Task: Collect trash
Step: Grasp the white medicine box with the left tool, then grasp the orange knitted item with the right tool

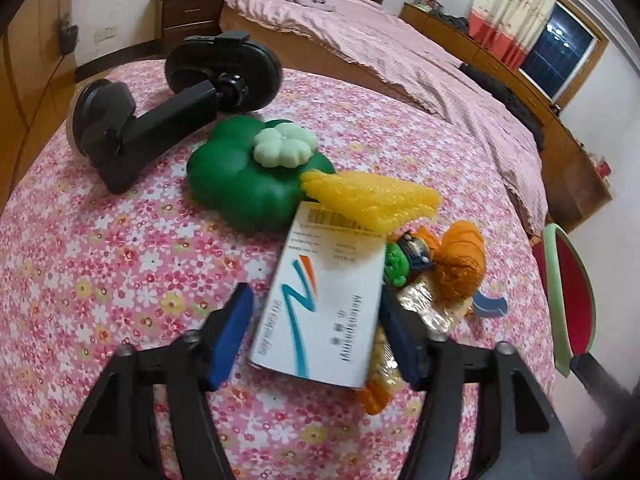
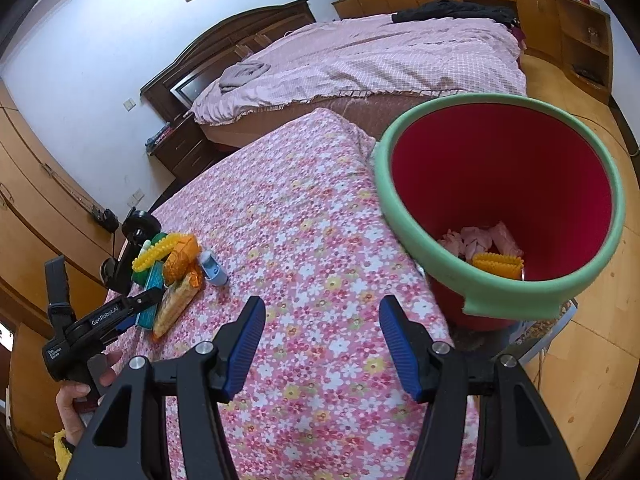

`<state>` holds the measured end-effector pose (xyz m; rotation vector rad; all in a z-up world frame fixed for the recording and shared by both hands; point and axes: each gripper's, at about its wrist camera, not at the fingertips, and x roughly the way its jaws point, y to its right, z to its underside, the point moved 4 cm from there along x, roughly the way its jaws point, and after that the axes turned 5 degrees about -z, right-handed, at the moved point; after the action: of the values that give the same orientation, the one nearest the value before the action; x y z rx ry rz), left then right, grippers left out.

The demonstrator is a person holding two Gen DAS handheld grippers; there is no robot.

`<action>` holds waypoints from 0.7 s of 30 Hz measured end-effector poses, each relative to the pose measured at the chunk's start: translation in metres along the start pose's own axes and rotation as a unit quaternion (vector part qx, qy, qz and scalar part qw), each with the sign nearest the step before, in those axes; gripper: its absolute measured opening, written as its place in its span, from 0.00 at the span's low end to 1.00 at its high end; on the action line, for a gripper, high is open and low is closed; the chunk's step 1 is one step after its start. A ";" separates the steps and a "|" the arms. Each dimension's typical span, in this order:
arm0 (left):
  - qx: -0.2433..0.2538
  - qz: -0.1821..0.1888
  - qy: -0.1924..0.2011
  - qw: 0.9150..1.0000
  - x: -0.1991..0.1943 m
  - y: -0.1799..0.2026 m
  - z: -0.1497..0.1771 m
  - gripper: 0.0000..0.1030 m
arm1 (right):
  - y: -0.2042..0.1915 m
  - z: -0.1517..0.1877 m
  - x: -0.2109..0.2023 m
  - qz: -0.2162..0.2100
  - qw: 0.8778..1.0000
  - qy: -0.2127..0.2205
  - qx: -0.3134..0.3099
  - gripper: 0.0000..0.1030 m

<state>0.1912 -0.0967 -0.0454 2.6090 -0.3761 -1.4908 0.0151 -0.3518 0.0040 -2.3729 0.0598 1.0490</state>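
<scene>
My left gripper [image 1: 316, 336] is open, its blue fingers either side of a white medicine box [image 1: 324, 304] that lies on the flowered table cover [image 1: 120, 260]. The box touches the right finger; a gap shows on the left. Behind it lie a yellow foam net [image 1: 372, 196], a snack wrapper [image 1: 384, 368] and an orange toy [image 1: 460, 268]. My right gripper [image 2: 322, 344] is open and empty above the cover, left of the red bin [image 2: 500, 184] with a green rim. The bin holds pink scraps and a yellow foam net [image 2: 498, 266]. The left gripper [image 2: 132, 308] shows at the pile.
A green squishy toy [image 1: 244, 180] and a black phone mount [image 1: 160, 112] lie behind the pile. A small blue-white bottle [image 2: 212, 268] lies right of the pile. A bed [image 2: 360, 64] stands beyond the table, wooden cabinets along the walls.
</scene>
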 end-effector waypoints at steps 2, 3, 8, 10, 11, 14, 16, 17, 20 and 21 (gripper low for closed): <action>0.005 -0.001 0.007 1.000 -0.006 -0.001 0.000 0.56 | -0.008 -0.001 0.003 -0.001 1.000 -0.002 -0.013 0.61; 0.007 0.000 0.012 1.000 -0.009 -0.002 0.001 0.56 | -0.012 -0.002 0.004 -0.002 1.000 -0.002 -0.018 0.61; -0.005 -0.002 0.030 1.000 -0.039 -0.019 0.009 0.55 | -0.036 -0.005 0.014 -0.014 0.999 -0.008 -0.041 0.61; -0.016 -0.003 0.036 0.999 -0.047 -0.029 0.009 0.55 | -0.047 -0.005 0.020 -0.020 0.998 -0.012 -0.050 0.61; -0.021 -0.006 0.041 0.999 -0.052 -0.034 0.010 0.55 | -0.053 -0.006 0.023 -0.024 0.998 -0.014 -0.055 0.61; -0.042 -0.033 0.056 0.997 -0.064 -0.054 0.011 0.55 | -0.071 -0.007 0.032 -0.034 0.997 -0.020 -0.069 0.61; -0.050 -0.046 0.062 0.996 -0.068 -0.065 0.010 0.55 | -0.083 -0.007 0.039 -0.042 0.996 -0.025 -0.078 0.61; -0.054 -0.053 0.066 0.995 -0.068 -0.071 0.009 0.55 | -0.090 -0.008 0.043 -0.048 0.995 -0.027 -0.083 0.61; -0.065 -0.081 0.074 0.992 -0.069 -0.087 0.010 0.55 | -0.108 -0.009 0.054 -0.058 0.993 -0.029 -0.096 0.61; -0.069 -0.085 0.074 0.991 -0.068 -0.092 0.011 0.55 | -0.114 -0.010 0.058 -0.062 0.992 -0.030 -0.101 0.61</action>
<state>0.1636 0.0107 -0.0146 2.6748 -0.0348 -1.3043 0.0911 -0.2495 0.0214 -2.4858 -0.2237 1.1110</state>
